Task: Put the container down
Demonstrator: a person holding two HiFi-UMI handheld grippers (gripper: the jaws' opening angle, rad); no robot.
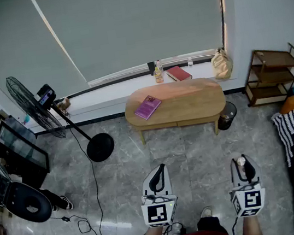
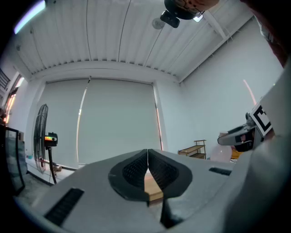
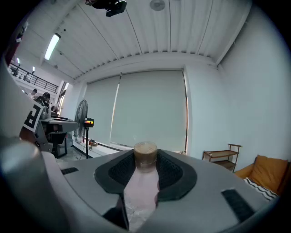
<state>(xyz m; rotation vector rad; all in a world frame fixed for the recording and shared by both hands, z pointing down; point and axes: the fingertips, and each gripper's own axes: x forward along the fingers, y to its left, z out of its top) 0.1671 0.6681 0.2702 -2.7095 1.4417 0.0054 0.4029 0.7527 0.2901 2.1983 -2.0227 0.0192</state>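
Note:
My right gripper (image 3: 145,170) is shut on a small clear container (image 3: 143,182) with a brown cap, which stands up between the dark pads. In the head view that container (image 1: 241,161) pokes out of the right gripper (image 1: 244,169) above the grey floor. My left gripper (image 2: 148,173) is shut with nothing in it; its pads meet along a thin line. It shows at the lower middle of the head view, as the left gripper (image 1: 157,180). Both are held well short of the oval wooden table (image 1: 189,102).
On the table lies a purple book (image 1: 147,107). The window sill behind holds a red book (image 1: 178,73), small bottles (image 1: 158,73) and a tan bag (image 1: 221,64). A standing fan (image 1: 46,110) is at left, a wooden shelf (image 1: 270,75) at right, a black bin (image 1: 227,115) by the table.

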